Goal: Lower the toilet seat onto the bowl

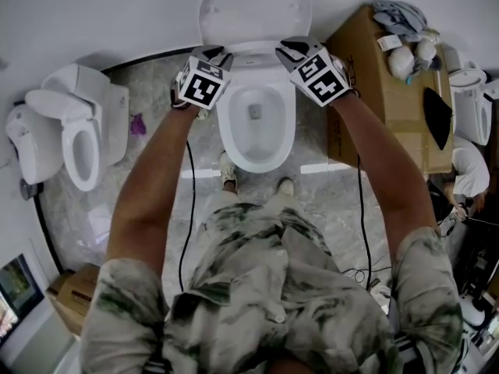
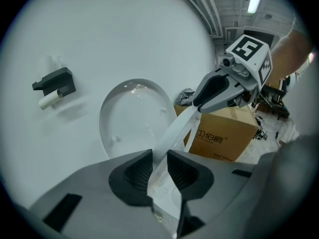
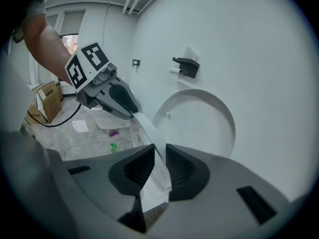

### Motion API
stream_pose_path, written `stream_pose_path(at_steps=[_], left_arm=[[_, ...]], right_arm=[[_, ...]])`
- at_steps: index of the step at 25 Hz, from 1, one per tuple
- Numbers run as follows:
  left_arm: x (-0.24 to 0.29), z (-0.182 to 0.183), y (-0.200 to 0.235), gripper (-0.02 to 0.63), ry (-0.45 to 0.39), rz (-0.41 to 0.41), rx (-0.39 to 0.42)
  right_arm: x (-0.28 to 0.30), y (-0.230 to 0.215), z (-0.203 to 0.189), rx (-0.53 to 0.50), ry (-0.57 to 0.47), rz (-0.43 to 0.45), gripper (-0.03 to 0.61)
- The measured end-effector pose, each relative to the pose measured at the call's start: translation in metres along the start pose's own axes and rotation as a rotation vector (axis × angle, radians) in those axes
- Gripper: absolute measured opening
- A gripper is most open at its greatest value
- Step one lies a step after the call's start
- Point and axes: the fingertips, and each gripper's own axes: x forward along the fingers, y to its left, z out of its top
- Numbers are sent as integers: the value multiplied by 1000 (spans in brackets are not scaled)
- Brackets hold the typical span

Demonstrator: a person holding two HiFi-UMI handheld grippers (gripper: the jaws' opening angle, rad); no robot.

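The white toilet bowl point(image 1: 256, 131) stands against the wall with its lid point(image 1: 251, 10) upright. The seat ring point(image 1: 253, 51) is tilted away from the lid, held on both sides above the bowl. My left gripper point(image 1: 217, 54) is shut on the seat's left rim; in the left gripper view its gripper point(image 2: 159, 169) pinches the seat point(image 2: 175, 126). My right gripper point(image 1: 287, 50) is shut on the right rim; the right gripper view shows this gripper point(image 3: 159, 166) clamping the seat point(image 3: 147, 129). Each gripper view also shows the other gripper on the far rim.
A second toilet point(image 1: 74, 135) stands at the left and a large cardboard box point(image 1: 382, 84) at the right, close to the bowl. A black paper holder point(image 2: 55, 86) is fixed to the wall. Cables point(image 1: 189, 209) hang beside my legs. A small box point(image 1: 74, 294) sits bottom left.
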Motion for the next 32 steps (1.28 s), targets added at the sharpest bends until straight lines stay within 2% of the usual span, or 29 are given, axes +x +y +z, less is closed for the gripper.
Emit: stream_pose_path(at_steps=[32], left_arm=[[-31,-41,-52,110,9,1,20]], right_arm=[[-33,63,-27,21,-30,57,87]])
